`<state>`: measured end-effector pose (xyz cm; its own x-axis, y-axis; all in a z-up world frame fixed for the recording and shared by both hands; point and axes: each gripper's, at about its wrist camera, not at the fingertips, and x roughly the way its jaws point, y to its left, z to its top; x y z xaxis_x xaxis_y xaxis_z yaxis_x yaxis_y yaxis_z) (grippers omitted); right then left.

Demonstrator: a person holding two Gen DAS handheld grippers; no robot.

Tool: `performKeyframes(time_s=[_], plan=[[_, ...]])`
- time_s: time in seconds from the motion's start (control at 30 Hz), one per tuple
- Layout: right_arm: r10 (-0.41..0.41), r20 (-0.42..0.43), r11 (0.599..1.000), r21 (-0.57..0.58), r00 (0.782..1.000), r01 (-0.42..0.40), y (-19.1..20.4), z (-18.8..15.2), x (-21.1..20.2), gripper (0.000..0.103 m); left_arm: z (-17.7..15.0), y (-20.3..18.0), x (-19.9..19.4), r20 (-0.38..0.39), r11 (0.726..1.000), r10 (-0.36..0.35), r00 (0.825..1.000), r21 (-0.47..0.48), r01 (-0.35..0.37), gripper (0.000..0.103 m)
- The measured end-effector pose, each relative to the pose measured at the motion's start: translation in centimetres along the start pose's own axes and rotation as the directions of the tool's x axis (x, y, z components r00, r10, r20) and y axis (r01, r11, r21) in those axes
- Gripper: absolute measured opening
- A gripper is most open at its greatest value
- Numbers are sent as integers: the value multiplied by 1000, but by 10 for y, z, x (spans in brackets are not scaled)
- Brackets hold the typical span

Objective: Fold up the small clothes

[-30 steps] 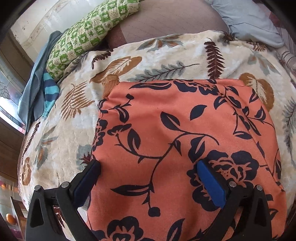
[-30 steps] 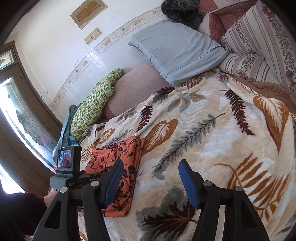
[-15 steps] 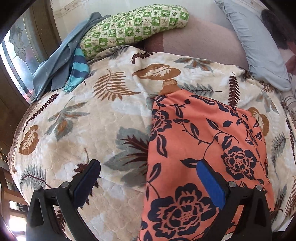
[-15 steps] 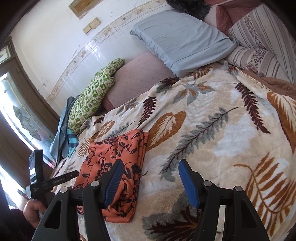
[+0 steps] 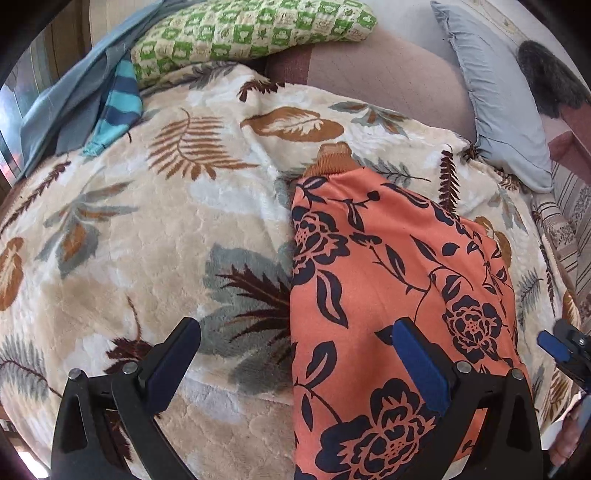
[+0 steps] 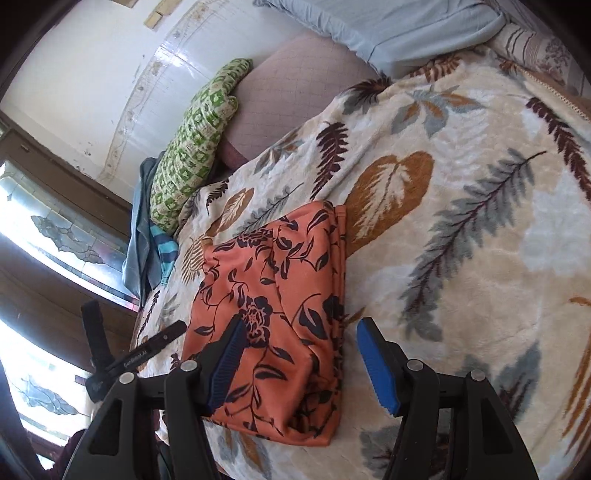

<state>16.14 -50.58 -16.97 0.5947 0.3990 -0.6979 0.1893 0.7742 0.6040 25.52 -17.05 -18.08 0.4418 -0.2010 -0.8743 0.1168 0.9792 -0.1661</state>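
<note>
An orange garment with dark floral print (image 5: 388,295) lies folded flat on the leaf-patterned blanket (image 5: 147,240); a ribbed orange cuff (image 5: 330,160) sticks out at its far end. My left gripper (image 5: 295,365) is open and empty, its jaws straddling the garment's left edge from above. In the right wrist view the garment (image 6: 280,310) lies as a neat rectangle. My right gripper (image 6: 299,365) is open and empty, hovering over the garment's near right part. The left gripper (image 6: 122,354) shows at the garment's left side.
A green checked pillow (image 5: 251,29), a grey-blue cloth (image 5: 66,99) and a striped blue garment (image 5: 122,99) lie at the bed's far left. A mauve cushion (image 5: 384,74) and a pale blue pillow (image 5: 498,110) sit at the head. A window (image 6: 55,229) is on the left.
My left gripper has pulled back and swung left off the garment. My right gripper has moved left and closer, now over the garment. Both stay open.
</note>
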Motion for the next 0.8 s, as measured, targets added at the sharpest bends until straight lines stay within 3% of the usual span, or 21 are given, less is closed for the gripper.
performKeyframes(time_s=[0.1,0.2,0.33,0.4,0.47,0.53,0.6,0.7,0.8], plan=[[-90,-47,996,14,995,91,3,9,39,66,-2,4,17,-69,997,-65,995,-33,62,103],[-58,-166,996,64,984,69,-4,7,77,66,-5,-2,34,-117,990,-140,983,-39,136,103],[-20,-156,999,44,988,27,2,4,95,68,-7,-16,44,-113,979,-203,973,-1,204,103],[-31,-151,999,-26,988,28,13,0,99,68,-7,-21,43,-105,971,-237,966,3,239,85],[-56,-135,996,-80,989,45,23,-2,101,65,-7,-24,40,-94,978,-208,974,9,210,79],[-58,-115,994,-103,992,46,30,-3,99,58,-5,-21,37,-82,979,-205,975,-4,206,68],[-51,-79,991,-125,996,41,38,-2,94,48,-1,-15,27,-61,978,-209,976,-16,209,49],[-38,4,974,-222,999,38,62,-5,82,44,6,-14,7,-21,981,-187,982,40,188,44],[25,34,954,-301,999,-14,91,-11,78,42,14,-5,-16,42,986,-156,987,61,153,44]])
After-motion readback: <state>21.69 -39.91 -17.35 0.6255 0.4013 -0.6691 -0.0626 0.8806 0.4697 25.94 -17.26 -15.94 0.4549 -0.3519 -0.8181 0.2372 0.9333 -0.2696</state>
